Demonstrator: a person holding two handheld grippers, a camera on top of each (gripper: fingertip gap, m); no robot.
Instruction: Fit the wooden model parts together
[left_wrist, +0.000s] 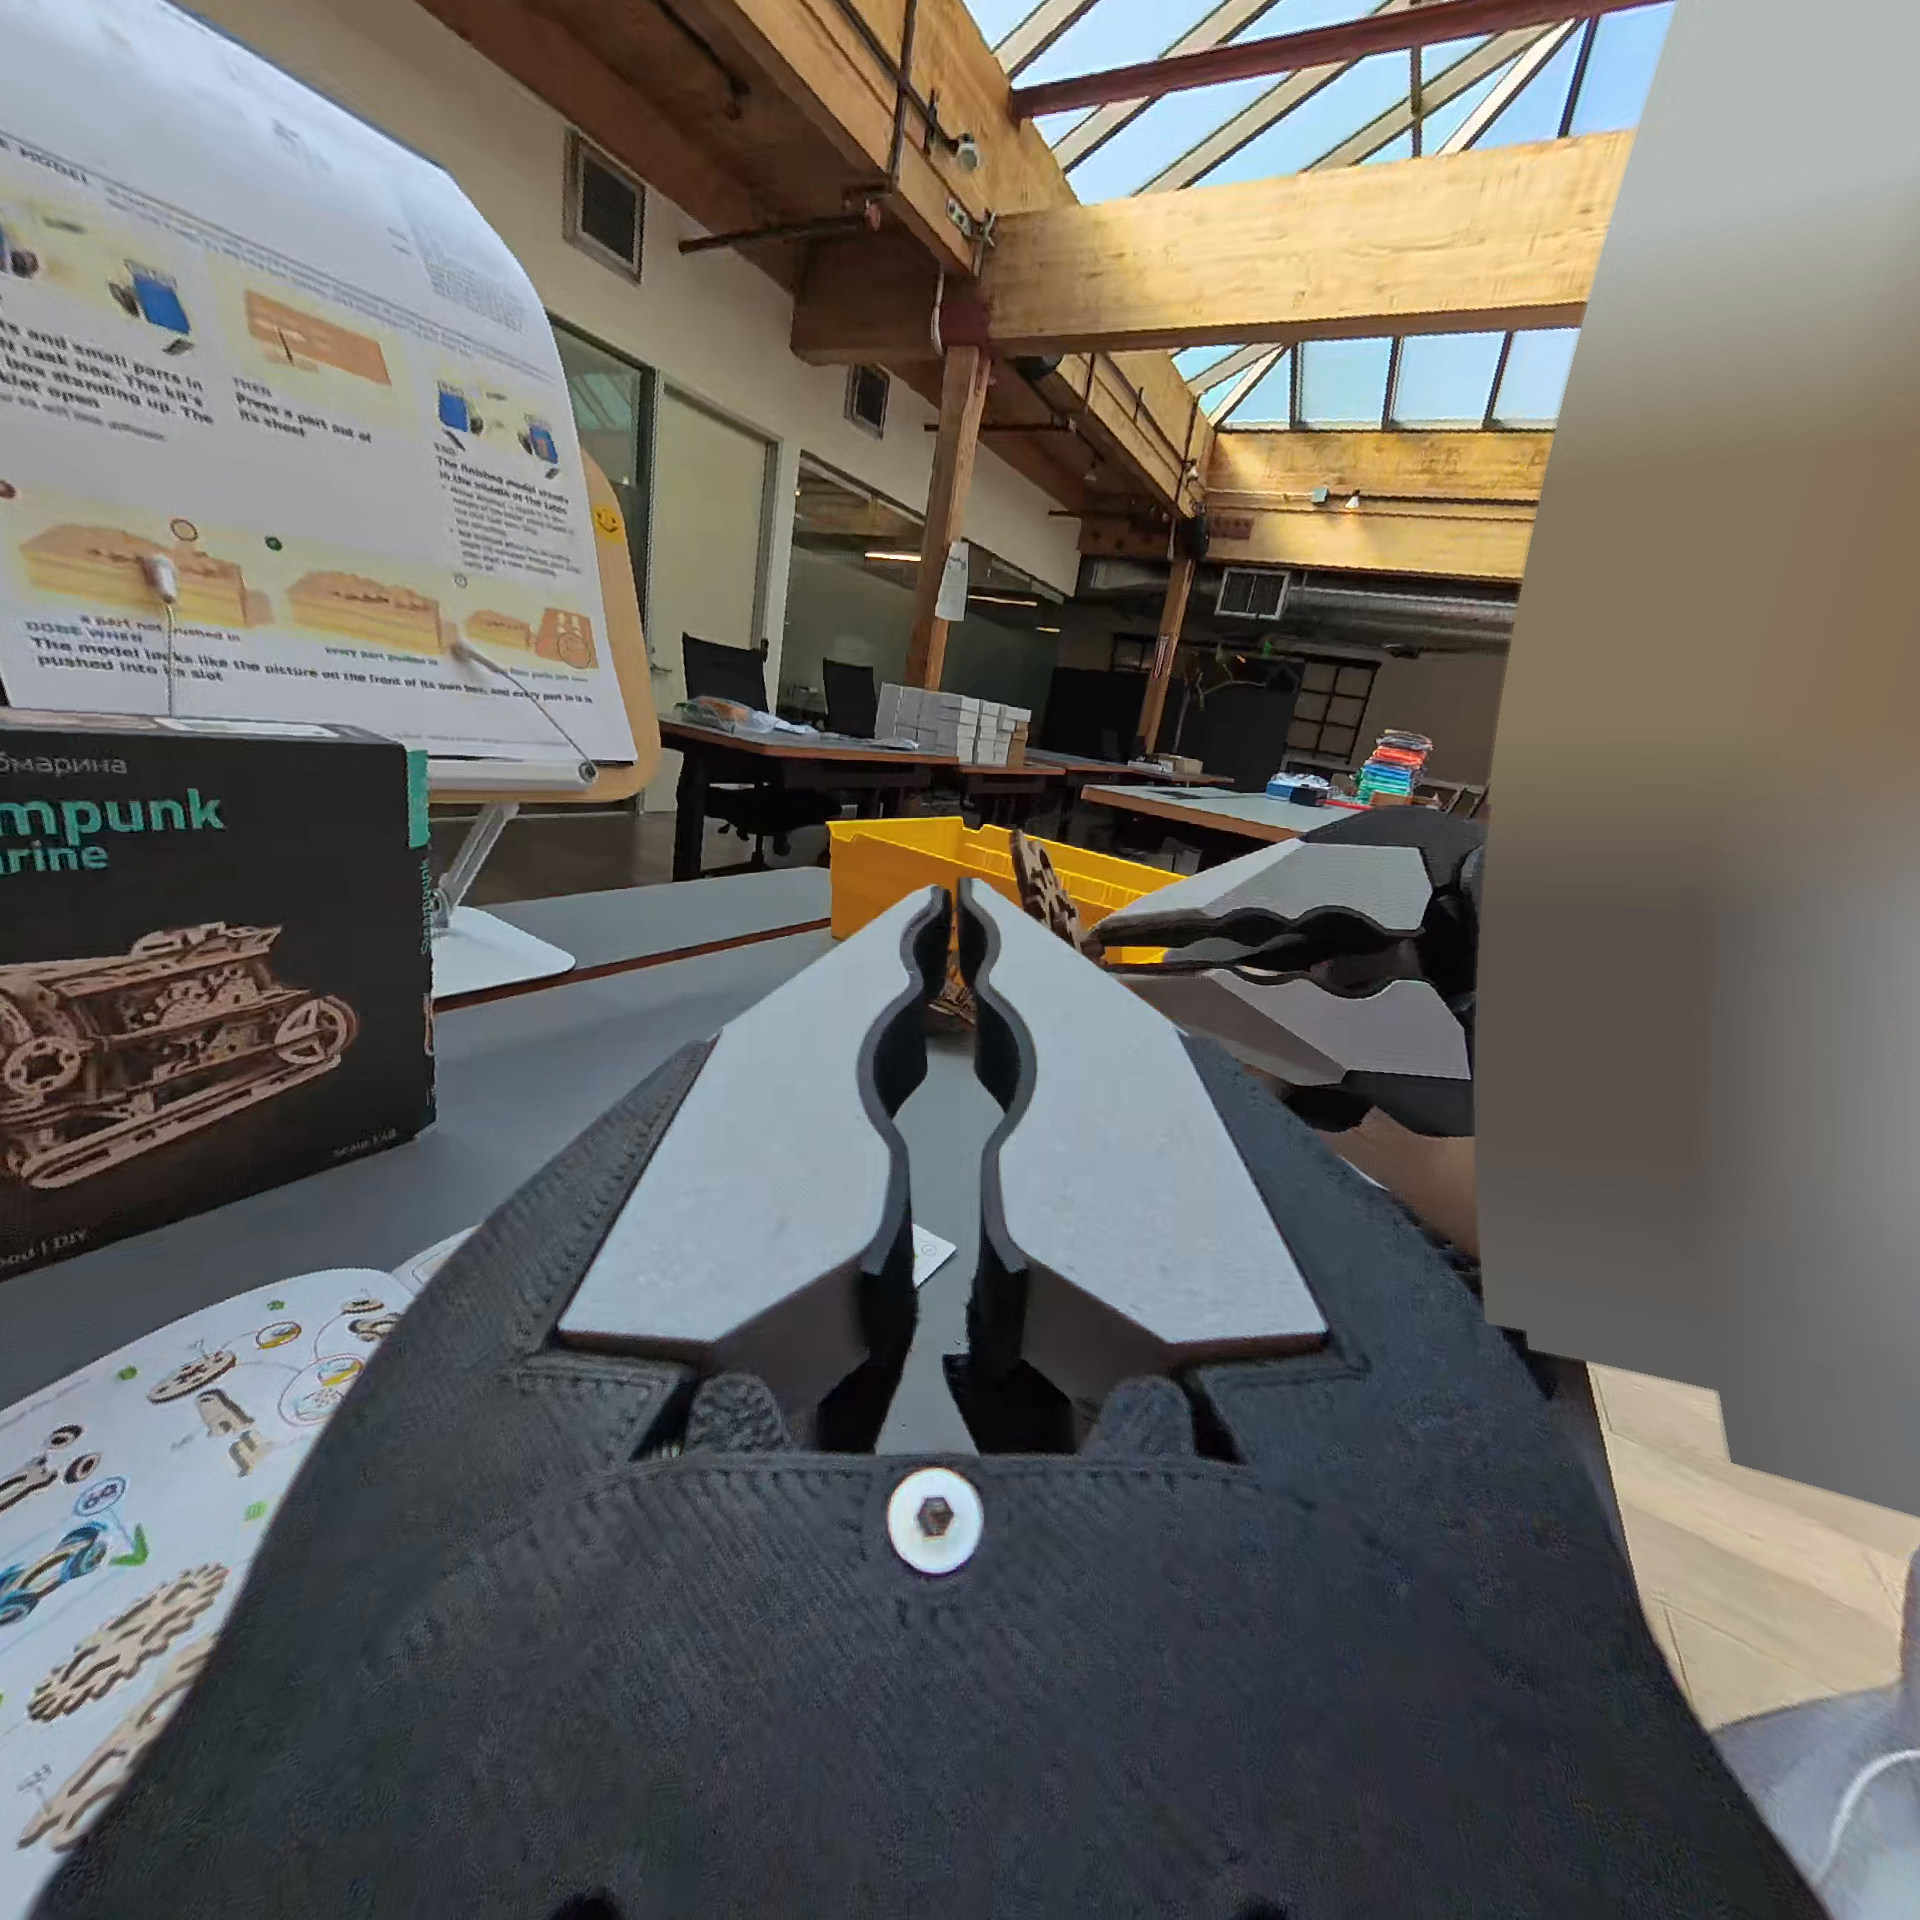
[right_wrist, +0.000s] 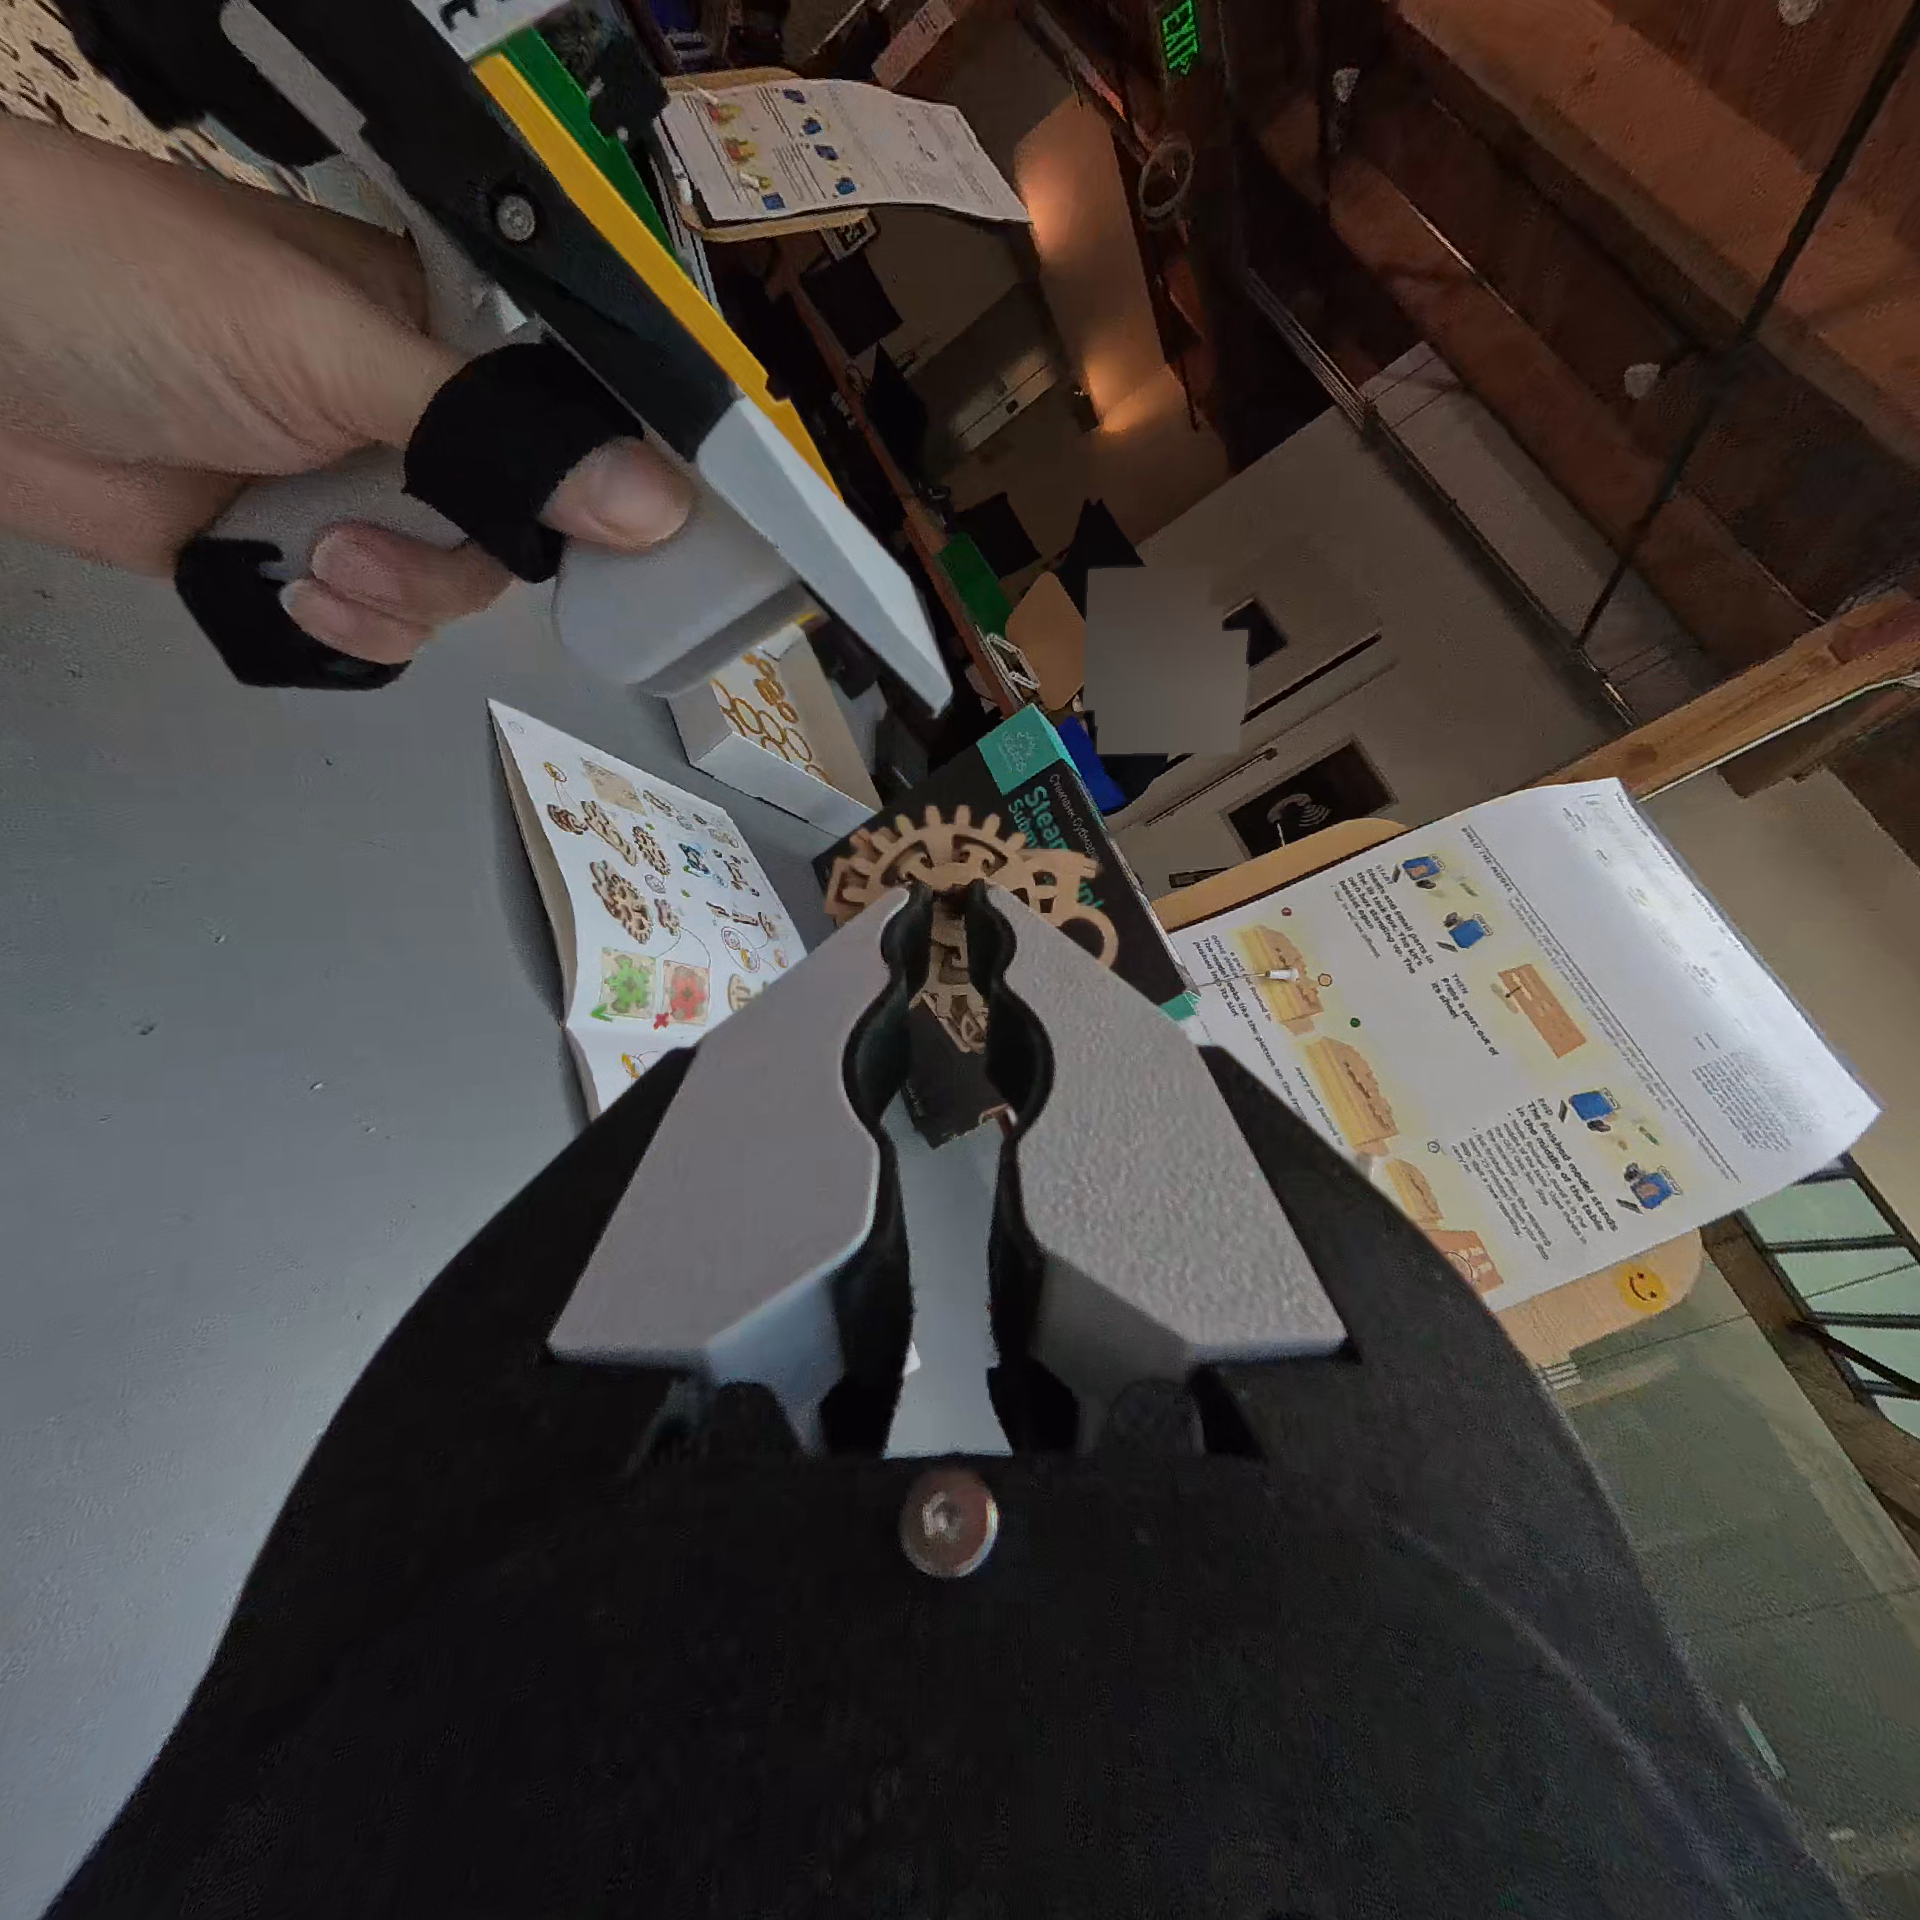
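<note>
My right gripper (right_wrist: 940, 896) is shut on a wooden gear assembly (right_wrist: 920, 857), which sticks out past its tips above the grey table (right_wrist: 260, 1039). In the left wrist view the right gripper (left_wrist: 1101, 940) comes in from the right, and the gear (left_wrist: 1039, 883) stands up at its tips. My left gripper (left_wrist: 956, 891) is held just left of that gear with its jaws nearly together and nothing seen between the tips. A bit of wood shows through the gap behind them. In the right wrist view a hand holds the left gripper (right_wrist: 925, 686) just above the gear.
The dark model box (left_wrist: 208, 987) stands to the left, with an open instruction booklet (left_wrist: 156, 1455) and loose wooden parts (left_wrist: 125, 1652) in front of it. A printed sheet on a stand (left_wrist: 291, 416) is behind. A yellow bin (left_wrist: 904, 862) sits at the far table edge. About 5 centimetres separates my left fingertips from my right.
</note>
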